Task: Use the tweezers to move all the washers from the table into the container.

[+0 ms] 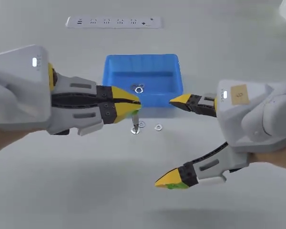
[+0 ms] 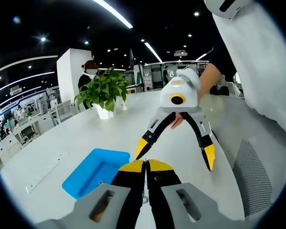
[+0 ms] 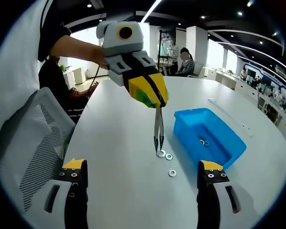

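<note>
My left gripper is shut on a pair of metal tweezers that point straight down. Their tips rest at a washer on the white table, just in front of the blue container. Two more washers lie beside it. In the right gripper view the tweezers hang from the left gripper over the three washers. A few washers lie inside the container. My right gripper stands open and holds nothing, to the right of the tweezers.
A white power strip lies behind the container. A potted plant stands farther off on the table. A mesh chair is at the table's edge. People sit in the background.
</note>
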Action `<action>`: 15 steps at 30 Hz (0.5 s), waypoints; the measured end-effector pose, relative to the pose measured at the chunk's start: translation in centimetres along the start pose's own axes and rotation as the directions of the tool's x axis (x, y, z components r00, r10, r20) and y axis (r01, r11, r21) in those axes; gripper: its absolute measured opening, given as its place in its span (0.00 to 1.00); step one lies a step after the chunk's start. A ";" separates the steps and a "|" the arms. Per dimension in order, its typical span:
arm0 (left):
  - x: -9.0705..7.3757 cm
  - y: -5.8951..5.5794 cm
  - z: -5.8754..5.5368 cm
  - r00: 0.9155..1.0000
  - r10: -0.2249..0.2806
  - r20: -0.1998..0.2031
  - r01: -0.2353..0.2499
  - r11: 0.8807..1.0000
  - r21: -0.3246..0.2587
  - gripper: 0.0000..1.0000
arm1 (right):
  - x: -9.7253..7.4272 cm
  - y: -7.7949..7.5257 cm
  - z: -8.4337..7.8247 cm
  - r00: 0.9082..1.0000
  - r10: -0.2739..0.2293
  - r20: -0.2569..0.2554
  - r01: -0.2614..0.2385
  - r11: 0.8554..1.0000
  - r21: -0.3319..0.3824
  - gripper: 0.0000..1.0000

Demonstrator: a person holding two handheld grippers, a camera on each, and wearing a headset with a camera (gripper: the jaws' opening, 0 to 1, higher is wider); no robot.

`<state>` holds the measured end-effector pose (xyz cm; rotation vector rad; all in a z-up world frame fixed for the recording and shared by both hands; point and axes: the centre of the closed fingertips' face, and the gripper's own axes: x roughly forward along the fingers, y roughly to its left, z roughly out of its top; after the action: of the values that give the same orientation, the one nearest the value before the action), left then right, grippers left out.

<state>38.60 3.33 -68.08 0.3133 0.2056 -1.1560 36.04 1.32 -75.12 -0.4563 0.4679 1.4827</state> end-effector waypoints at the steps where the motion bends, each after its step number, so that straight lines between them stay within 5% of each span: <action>1: 0.0 0.0 -0.1 1.000 -0.001 0.000 0.001 1.000 -0.003 0.04 | 0.0 0.1 -0.1 1.000 0.000 -0.001 0.000 1.000 0.004 0.96; 15: 0.3 0.0 -0.8 1.000 -0.014 -0.005 0.014 0.999 -0.035 0.04 | 0.4 1.6 -0.6 0.998 0.059 -0.002 -0.059 0.997 0.048 0.98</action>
<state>38.71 3.32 -68.94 0.2843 0.2326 -1.1648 34.48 1.34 -75.83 -0.4109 0.5223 1.5244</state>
